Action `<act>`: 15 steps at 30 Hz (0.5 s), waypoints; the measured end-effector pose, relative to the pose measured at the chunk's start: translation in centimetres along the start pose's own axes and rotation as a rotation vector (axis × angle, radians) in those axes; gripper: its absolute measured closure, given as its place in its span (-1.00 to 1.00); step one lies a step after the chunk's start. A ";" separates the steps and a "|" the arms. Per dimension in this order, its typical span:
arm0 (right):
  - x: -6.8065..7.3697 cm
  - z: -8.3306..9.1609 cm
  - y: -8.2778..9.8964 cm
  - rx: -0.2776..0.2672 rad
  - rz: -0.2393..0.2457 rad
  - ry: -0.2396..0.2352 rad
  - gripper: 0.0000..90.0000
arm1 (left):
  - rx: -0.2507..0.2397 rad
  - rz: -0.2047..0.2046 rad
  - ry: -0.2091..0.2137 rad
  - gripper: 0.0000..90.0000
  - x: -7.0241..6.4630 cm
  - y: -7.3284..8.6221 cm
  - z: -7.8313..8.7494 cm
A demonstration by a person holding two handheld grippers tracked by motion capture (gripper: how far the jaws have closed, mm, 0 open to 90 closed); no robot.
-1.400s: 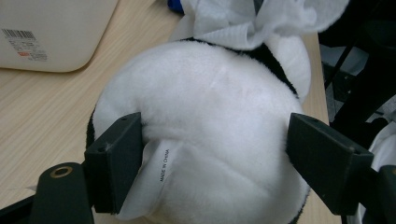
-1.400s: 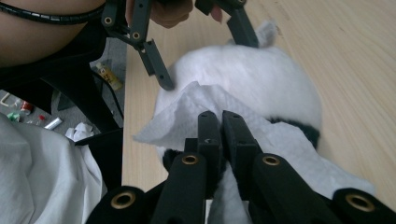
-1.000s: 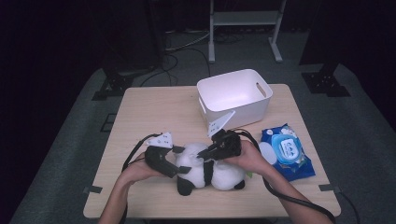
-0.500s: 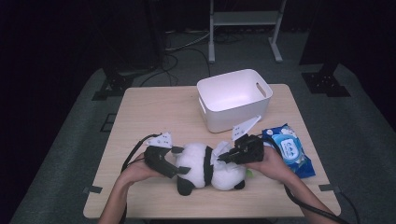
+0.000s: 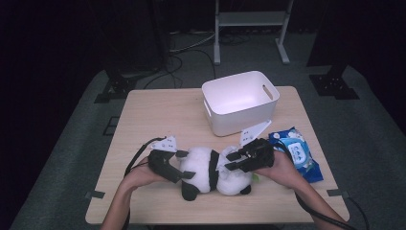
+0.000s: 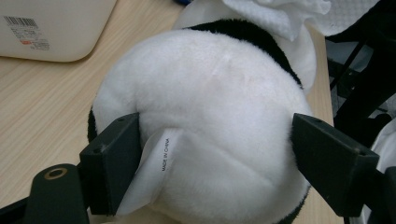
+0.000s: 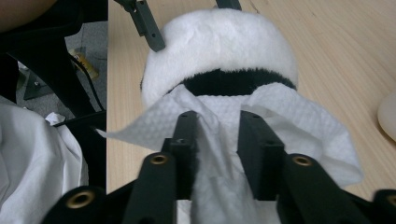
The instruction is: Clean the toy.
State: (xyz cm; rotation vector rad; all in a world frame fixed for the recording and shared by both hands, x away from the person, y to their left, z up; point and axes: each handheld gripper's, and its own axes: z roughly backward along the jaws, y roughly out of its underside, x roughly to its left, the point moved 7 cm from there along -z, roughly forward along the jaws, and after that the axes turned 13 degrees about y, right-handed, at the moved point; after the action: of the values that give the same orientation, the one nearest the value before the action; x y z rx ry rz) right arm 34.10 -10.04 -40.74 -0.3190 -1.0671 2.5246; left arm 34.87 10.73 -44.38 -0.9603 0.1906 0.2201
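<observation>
Between my left tool's (image 5: 184, 165) jaws sits the plush panda's (image 5: 210, 170) white rump, gripped on both sides. My right tool (image 5: 233, 160) has just been opening; a white wipe (image 7: 224, 121) lies between its parted jaws, draped over the panda just ahead.

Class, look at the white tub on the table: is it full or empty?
Empty: the white tub stands upright, and the high view shows only its bare inside walls and floor.
</observation>
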 end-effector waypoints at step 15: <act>-0.9 -2.4 0.0 0.060 -0.015 0.048 0.11 | -0.006 0.003 0.011 -0.63 0.0 0.2 -0.3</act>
State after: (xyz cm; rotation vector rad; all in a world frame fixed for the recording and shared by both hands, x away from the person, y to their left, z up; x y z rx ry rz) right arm 35.76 -8.92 -42.30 -0.3511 -0.9699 2.5172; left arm 34.80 10.58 -44.68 -0.9674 0.2013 0.2186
